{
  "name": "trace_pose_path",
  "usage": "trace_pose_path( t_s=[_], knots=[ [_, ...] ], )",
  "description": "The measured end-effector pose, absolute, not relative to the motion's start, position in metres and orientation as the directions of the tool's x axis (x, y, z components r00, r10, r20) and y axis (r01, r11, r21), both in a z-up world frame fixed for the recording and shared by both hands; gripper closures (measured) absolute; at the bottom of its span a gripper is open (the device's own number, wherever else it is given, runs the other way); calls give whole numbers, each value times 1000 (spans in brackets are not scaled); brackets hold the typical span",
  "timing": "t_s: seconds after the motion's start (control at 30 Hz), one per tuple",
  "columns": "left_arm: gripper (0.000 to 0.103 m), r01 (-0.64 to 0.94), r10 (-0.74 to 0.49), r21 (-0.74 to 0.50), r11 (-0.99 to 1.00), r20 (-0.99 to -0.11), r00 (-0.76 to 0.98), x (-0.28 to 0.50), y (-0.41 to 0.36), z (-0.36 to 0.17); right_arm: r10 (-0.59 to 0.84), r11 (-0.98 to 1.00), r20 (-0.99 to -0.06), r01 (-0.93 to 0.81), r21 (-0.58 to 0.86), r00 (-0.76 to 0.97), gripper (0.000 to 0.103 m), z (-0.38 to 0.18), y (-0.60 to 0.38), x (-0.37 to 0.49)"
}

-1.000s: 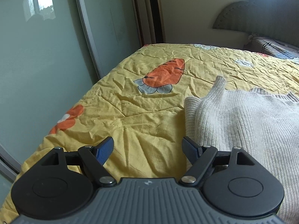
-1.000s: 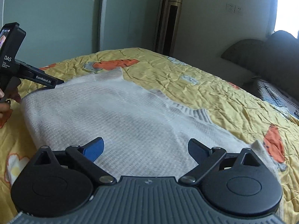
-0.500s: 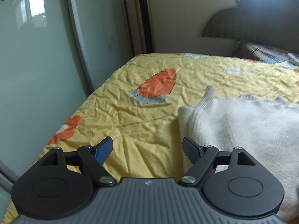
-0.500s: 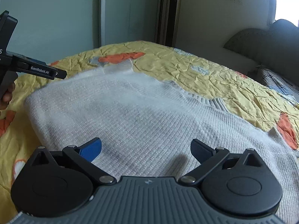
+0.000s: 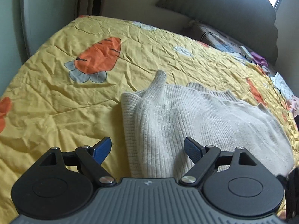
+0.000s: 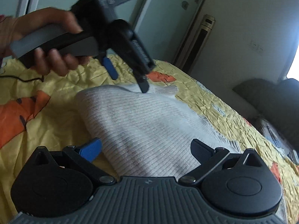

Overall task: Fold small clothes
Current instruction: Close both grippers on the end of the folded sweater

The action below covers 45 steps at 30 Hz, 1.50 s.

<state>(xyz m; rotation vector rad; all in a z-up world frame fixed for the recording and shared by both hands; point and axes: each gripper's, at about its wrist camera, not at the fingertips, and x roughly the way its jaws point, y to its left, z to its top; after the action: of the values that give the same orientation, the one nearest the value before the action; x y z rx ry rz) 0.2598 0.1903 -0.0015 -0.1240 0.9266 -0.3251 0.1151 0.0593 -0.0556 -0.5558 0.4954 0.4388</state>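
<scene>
A cream ribbed knit sweater (image 5: 196,119) lies on the yellow bedspread (image 5: 56,100), with one sleeve folded over its body and the cuff pointing away. It also shows in the right wrist view (image 6: 149,123). My left gripper (image 5: 147,149) is open and empty, hovering over the sweater's near left edge; it also appears in the right wrist view (image 6: 129,82), held by a hand above the sweater's far end. My right gripper (image 6: 145,149) is open and empty, low over the sweater's near part.
The bedspread has orange carrot prints (image 5: 97,56). A dark padded headboard (image 5: 224,13) and a pile of clothes (image 5: 259,59) sit at the far right. A tall standing unit (image 6: 196,37) and glass sliding doors (image 6: 158,9) stand beyond the bed. A thin black cable (image 6: 22,79) lies on the bed.
My left gripper has swung right and come over the sweater's left edge. My right gripper has turned left, so the left gripper and hand now fill its upper left. Both stay open.
</scene>
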Motion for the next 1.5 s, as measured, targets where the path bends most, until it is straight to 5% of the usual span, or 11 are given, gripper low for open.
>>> trace_pose_path(
  t_s=[0.23, 0.6, 0.63, 0.7, 0.77, 0.93, 1.13, 1.5],
  knots=[
    [18, 232, -284, -181, 956, -774, 565, 287, 166, -14, 153, 714, -542, -472, -518, 826, 1, -80, 87, 121],
    [7, 148, -508, -501, 853, -730, 457, 326, 191, -32, 64, 682, -432, -355, -639, 900, 3, -93, 111, 154],
    [7, 137, -516, -516, 846, -724, 457, 328, 192, -32, 79, 679, -443, -373, -632, 893, 10, -93, 112, 157],
    [15, 129, -503, -507, 852, -726, 468, 329, 192, -32, 113, 672, -462, -411, -616, 879, 23, -92, 114, 159],
    [42, 135, -448, -441, 887, -753, 482, 329, 185, -30, 143, 666, -482, -445, -599, 864, 42, -92, 116, 160],
    [79, 128, -422, -416, 900, -761, 492, 328, 184, -25, 192, 662, -496, -484, -572, 847, 66, -92, 113, 153],
    [82, 80, -358, -379, 922, -755, 549, 313, 173, -3, 270, 727, -486, -507, -463, 831, 78, -74, 87, 148],
    [82, 44, -319, -378, 925, -708, 630, 289, 129, 60, 308, 812, -421, -466, -350, 853, 79, -35, 25, 131]
  ],
)
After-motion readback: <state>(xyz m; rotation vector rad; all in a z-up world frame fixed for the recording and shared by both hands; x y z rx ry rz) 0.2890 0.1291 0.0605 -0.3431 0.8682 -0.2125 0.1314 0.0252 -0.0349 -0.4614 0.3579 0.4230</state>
